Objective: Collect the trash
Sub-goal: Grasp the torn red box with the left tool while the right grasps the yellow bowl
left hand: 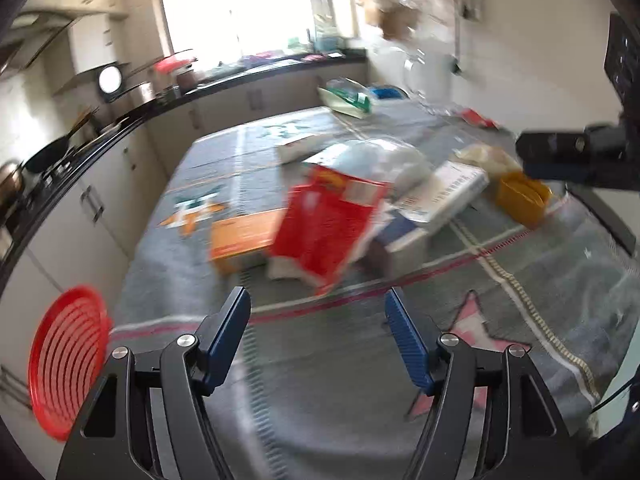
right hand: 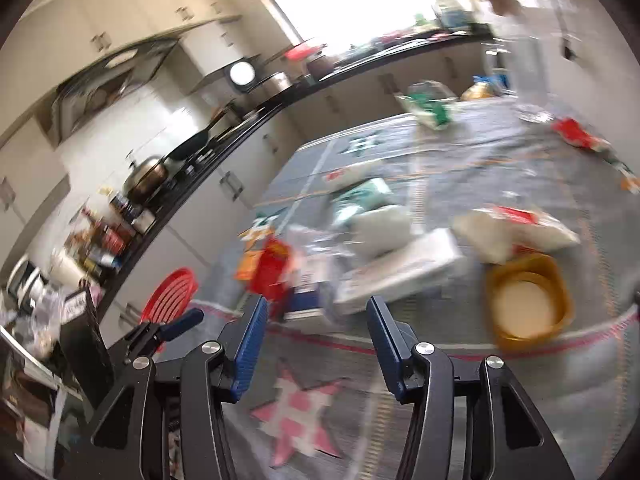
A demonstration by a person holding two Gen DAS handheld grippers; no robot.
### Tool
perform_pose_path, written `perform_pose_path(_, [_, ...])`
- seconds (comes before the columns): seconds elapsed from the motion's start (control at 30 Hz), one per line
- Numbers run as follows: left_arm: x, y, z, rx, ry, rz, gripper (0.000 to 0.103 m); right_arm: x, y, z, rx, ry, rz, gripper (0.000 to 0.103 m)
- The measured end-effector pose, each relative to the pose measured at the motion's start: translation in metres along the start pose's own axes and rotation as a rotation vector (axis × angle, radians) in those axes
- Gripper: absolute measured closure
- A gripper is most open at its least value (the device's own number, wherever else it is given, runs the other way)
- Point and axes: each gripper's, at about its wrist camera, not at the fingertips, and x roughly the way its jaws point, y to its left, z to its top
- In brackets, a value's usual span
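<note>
Left gripper (left hand: 316, 308): jaws parted, nothing between the blue pads, poised above a grey patterned cloth (left hand: 328, 400) that covers the table. Just beyond its fingertips lies the trash pile, blurred: a red carton (left hand: 328, 224) tilted at the centre, an orange box (left hand: 244, 240) touching it on the left, a white printed box (left hand: 448, 192) to the right, and a yellow tub (left hand: 520, 200) farther right. At the right edge of this view the right gripper's fingers enter from the side. A red basket (left hand: 68, 364) hangs off the near left edge of the table.

Right gripper (right hand: 316, 316): jaws likewise apart and empty, above a pink star on the cloth. Here the tub is seen from above, showing a pale inside, with a white bag (right hand: 516, 232) just behind it; the red carton sits small, to the left of the fingertips. Only this view shows the crowded bottles (right hand: 104, 240) on the black counter (right hand: 224, 152) and the left gripper's blue tip low at left. A green-and-white packet (right hand: 432, 108) lies at the far end of the table in both views.
</note>
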Motion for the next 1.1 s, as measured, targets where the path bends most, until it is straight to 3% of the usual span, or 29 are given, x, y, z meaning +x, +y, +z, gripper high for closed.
perform_pose_path(0.07, [0.013, -0.009, 0.008, 0.025, 0.012, 0.013, 0.036, -0.007, -0.012, 0.001, 0.025, -0.009, -0.009, 0.047])
perform_pose_path(0.13, [0.024, -0.012, 0.013, 0.037, 0.032, 0.02, 0.053, -0.013, -0.023, 0.0, 0.04, -0.019, -0.019, 0.047])
perform_pose_path(0.17, [0.031, -0.014, 0.017, 0.036, 0.045, 0.017, 0.056, -0.016, -0.027, 0.0, 0.046, -0.025, -0.025, 0.047])
perform_pose_path(0.37, [0.057, -0.013, 0.03, 0.018, 0.1, 0.052, 0.062, -0.037, -0.065, 0.001, 0.108, -0.065, -0.076, 0.045])
perform_pose_path(0.43, [0.063, -0.011, 0.034, -0.002, 0.112, 0.07, 0.084, -0.044, -0.077, 0.002, 0.127, -0.078, -0.127, 0.045])
perform_pose_path(0.5, [0.067, -0.004, 0.034, -0.051, 0.124, 0.069, 0.093, -0.046, -0.085, 0.003, 0.137, -0.08, -0.175, 0.045])
perform_pose_path(0.63, [0.062, 0.007, 0.032, -0.121, 0.098, 0.058, 0.095, -0.039, -0.104, 0.006, 0.147, -0.044, -0.276, 0.045])
perform_pose_path(0.73, [0.049, 0.014, 0.027, -0.158, 0.067, 0.033, 0.095, -0.029, -0.113, 0.005, 0.153, -0.013, -0.303, 0.063])
perform_pose_path(0.97, [0.021, 0.023, 0.015, -0.217, -0.005, -0.016, 0.095, 0.001, -0.123, 0.0, 0.132, 0.058, -0.381, 0.08])
perform_pose_path(1.03, [0.017, 0.024, 0.013, -0.231, -0.015, -0.028, 0.095, 0.002, -0.122, -0.002, 0.122, 0.057, -0.405, 0.09])
perform_pose_path(1.1, [0.013, 0.025, 0.012, -0.239, -0.026, -0.035, 0.095, 0.001, -0.12, -0.003, 0.113, 0.053, -0.417, 0.092])
